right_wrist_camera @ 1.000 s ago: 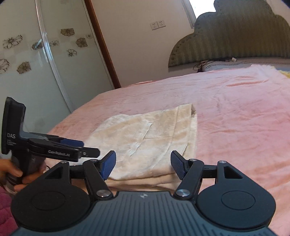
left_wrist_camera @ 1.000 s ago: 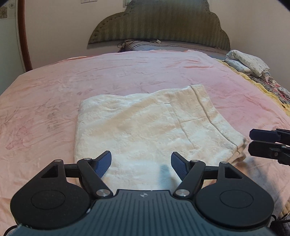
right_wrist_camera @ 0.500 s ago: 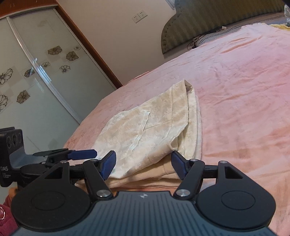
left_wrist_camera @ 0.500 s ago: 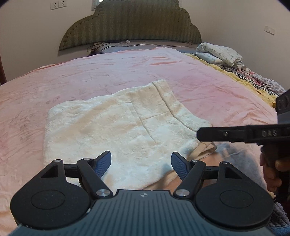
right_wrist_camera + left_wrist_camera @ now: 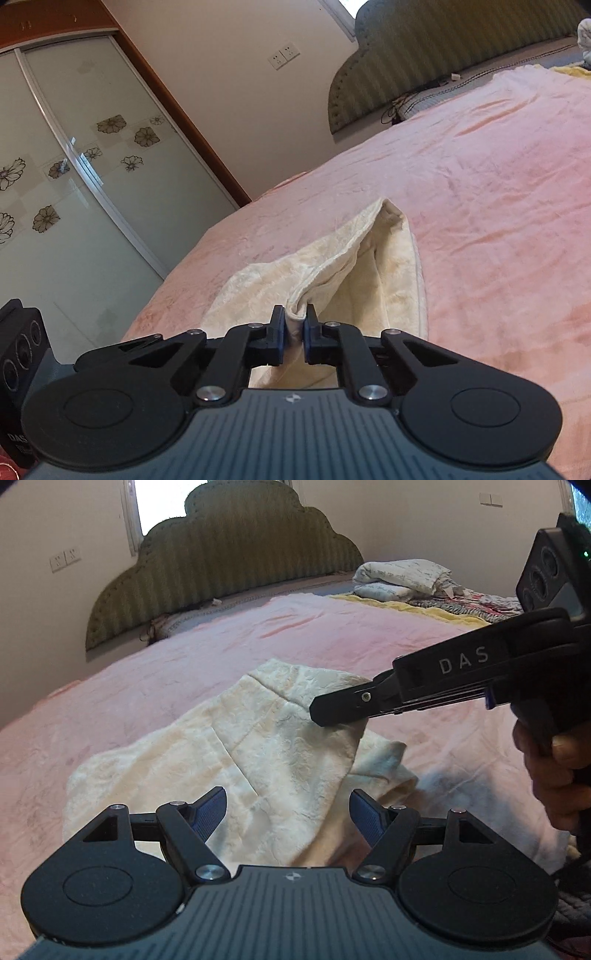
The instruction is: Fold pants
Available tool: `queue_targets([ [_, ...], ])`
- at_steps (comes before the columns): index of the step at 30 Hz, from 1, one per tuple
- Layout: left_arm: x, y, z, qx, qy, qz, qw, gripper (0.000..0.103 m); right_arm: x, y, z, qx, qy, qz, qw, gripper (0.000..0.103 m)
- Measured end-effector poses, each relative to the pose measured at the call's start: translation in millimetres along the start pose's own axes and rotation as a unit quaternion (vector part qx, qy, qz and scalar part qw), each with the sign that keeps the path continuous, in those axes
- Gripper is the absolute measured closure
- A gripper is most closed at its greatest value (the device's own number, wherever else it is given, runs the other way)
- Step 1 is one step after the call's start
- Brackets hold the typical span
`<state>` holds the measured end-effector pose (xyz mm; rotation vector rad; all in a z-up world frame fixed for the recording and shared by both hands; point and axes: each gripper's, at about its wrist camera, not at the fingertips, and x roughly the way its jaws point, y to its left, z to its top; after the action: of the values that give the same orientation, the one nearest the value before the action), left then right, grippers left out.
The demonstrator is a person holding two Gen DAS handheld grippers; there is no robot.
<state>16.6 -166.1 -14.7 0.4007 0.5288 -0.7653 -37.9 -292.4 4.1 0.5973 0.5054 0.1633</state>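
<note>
Lying across a pink, velvety bedspread point(image 5: 155, 701), the cream pants point(image 5: 266, 753) are showing a plush, embossed pile in the left wrist view. The left gripper point(image 5: 288, 814) is hovering over their near edge, its blue ribbed pads spread wide and empty. The right gripper point(image 5: 340, 716), black and blocky, is pinching a raised fold, a hand point(image 5: 554, 775) gripping its handle.

In the right wrist view, the right gripper point(image 5: 294, 332) has just been closing and is clamping a bunched ridge of the pants point(image 5: 369, 266), lifting the top layer into a tent above the bedspread point(image 5: 498, 184). A scalloped, ribbed headboard point(image 5: 443, 48) is standing behind.
</note>
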Motion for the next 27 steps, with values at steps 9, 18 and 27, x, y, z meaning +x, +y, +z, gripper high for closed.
queue_targets([
  [9,10,22,-12,-0.075,0.018,-0.030,0.9966,0.086,7,-5,-2,0.016,-0.006,-0.006,1.000,0.094],
  [18,14,1,-13,-0.032,0.018,-0.038,0.9986,0.091,-5,-12,-8,0.007,-0.003,-0.042,0.999,0.094],
  [27,-13,32,-12,-0.086,0.010,-0.085,0.9926,0.035,3,-20,-22,0.000,0.024,-0.082,0.996,0.094],
])
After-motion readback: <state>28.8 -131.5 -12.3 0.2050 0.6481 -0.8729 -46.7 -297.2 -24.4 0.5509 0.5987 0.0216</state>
